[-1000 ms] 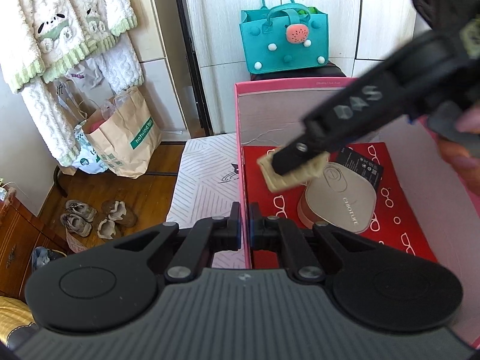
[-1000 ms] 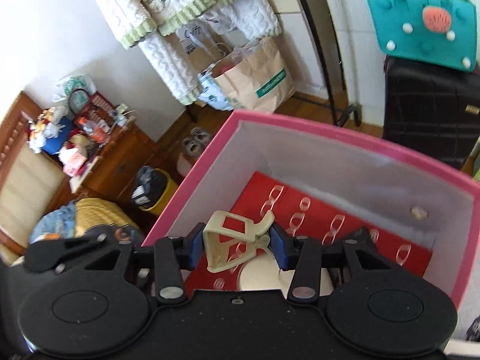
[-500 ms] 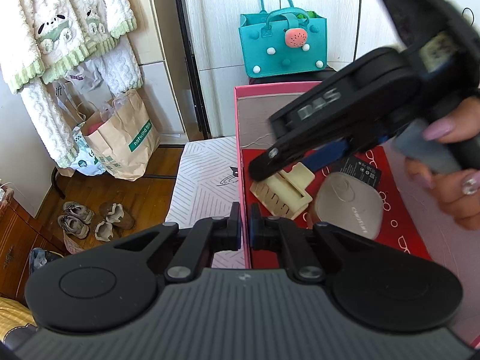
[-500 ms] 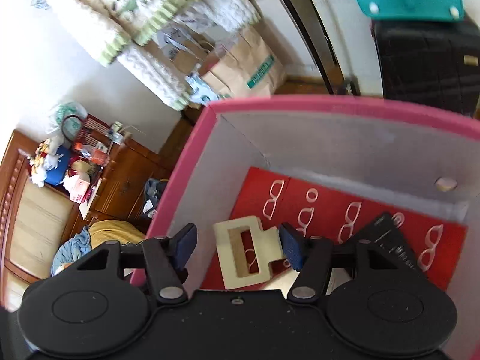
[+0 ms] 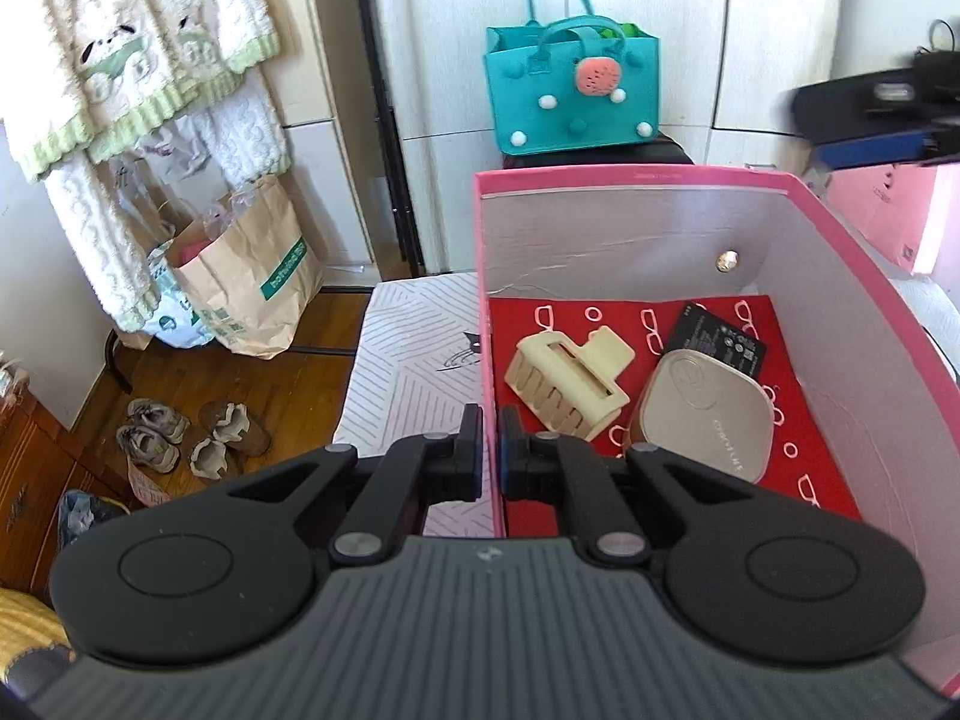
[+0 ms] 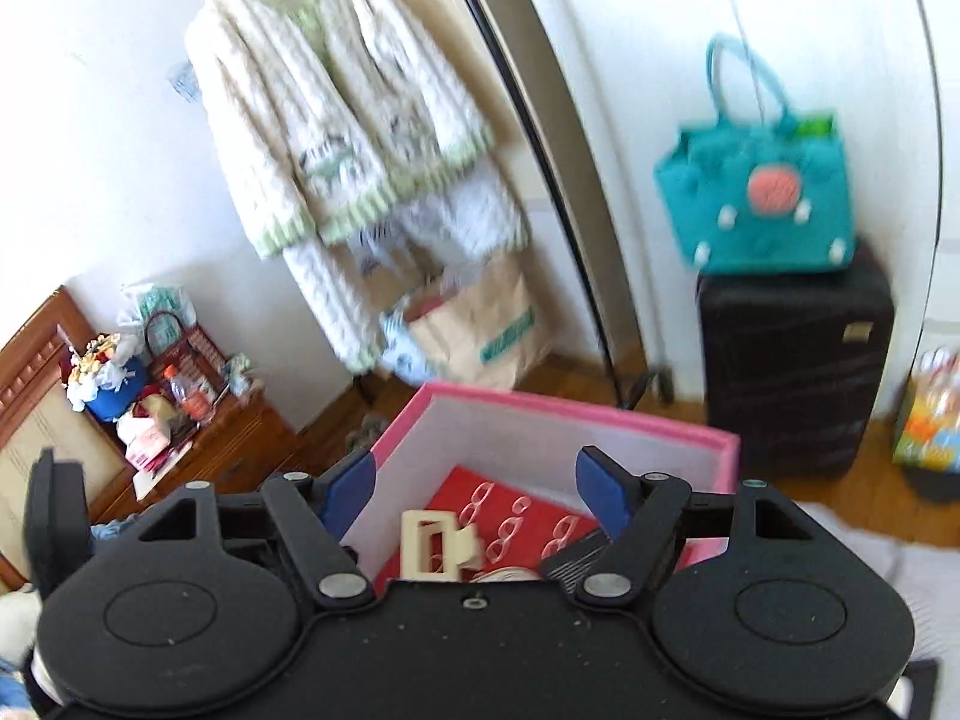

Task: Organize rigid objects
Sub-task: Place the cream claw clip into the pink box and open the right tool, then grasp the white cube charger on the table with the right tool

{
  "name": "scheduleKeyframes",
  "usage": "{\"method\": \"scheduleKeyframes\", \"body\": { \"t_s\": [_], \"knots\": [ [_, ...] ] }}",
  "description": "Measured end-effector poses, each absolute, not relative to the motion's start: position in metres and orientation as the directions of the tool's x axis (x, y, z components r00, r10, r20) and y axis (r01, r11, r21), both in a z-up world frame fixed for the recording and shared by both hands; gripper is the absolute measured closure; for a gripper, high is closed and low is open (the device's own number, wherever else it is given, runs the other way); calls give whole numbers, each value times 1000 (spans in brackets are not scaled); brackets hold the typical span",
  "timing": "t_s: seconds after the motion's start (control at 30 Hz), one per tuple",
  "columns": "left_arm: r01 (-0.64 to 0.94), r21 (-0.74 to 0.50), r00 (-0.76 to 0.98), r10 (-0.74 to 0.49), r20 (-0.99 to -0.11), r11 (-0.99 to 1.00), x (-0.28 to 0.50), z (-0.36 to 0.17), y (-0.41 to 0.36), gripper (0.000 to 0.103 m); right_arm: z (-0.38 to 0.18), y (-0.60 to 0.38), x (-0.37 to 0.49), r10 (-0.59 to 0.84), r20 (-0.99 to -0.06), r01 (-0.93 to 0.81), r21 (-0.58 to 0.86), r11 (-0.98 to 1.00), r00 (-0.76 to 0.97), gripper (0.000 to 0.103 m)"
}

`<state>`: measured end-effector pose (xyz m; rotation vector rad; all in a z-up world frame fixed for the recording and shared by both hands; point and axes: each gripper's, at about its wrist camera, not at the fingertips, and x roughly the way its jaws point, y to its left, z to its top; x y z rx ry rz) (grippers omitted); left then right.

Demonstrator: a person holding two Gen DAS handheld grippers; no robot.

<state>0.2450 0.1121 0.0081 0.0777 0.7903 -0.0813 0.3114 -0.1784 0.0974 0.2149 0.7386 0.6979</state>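
A pink box holds a cream hair claw clip, a beige rounded case and a black battery on a red liner. My left gripper is shut on the box's left wall. My right gripper is open and empty, raised above the box; the clip lies below it. It shows blurred at the upper right of the left wrist view.
A teal felt bag sits on a black suitcase behind the box. A paper bag, hanging knitwear and shoes are at left. A wooden cabinet holds clutter.
My right gripper opened, dropped the clip into the box, and rose up and away to the right. The left gripper kept its hold on the box wall.
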Motion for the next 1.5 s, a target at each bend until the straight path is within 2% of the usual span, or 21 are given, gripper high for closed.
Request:
{"method": "scheduleKeyframes", "body": {
  "t_s": [0.07,0.13,0.27,0.37,0.5,0.67,0.83,1.0,1.13,1.23,1.4,1.5],
  "knots": [
    [107,36,699,-49,-713,994,245,8,113,98,98,-193,298,705,-462,-578,407,707,538,22],
    [106,34,694,-49,-719,994,246,8,113,98,97,-205,287,708,-450,-604,375,703,545,22],
    [105,44,699,-42,-714,994,246,8,112,98,103,-221,261,648,-495,-627,238,742,579,23],
    [106,43,714,-46,-698,993,242,8,113,98,106,-235,243,587,-537,-584,200,787,606,24],
    [115,50,728,-50,-684,992,240,9,111,98,91,-264,220,545,-568,-488,268,831,616,24],
    [110,60,745,-42,-666,992,238,10,109,99,57,-279,184,456,-640,-412,230,882,619,24],
    [116,76,750,-38,-660,990,238,11,107,100,17,-288,160,471,-703,-371,306,877,533,36],
    [112,83,751,-30,-660,990,238,11,107,100,-3,-280,153,464,-730,-379,296,877,503,40],
    [111,84,751,-28,-660,990,237,11,107,100,-13,-267,150,373,-755,-380,177,908,540,40],
    [111,85,751,-28,-660,990,236,11,107,100,-17,-260,149,352,-760,-395,136,908,547,34],
    [112,82,751,-30,-660,990,237,11,107,100,-19,-261,148,354,-755,-381,149,912,553,33],
    [113,81,751,-31,-660,990,236,11,107,100,-19,-260,147,333,-753,-378,121,918,567,45]
  ]
}}
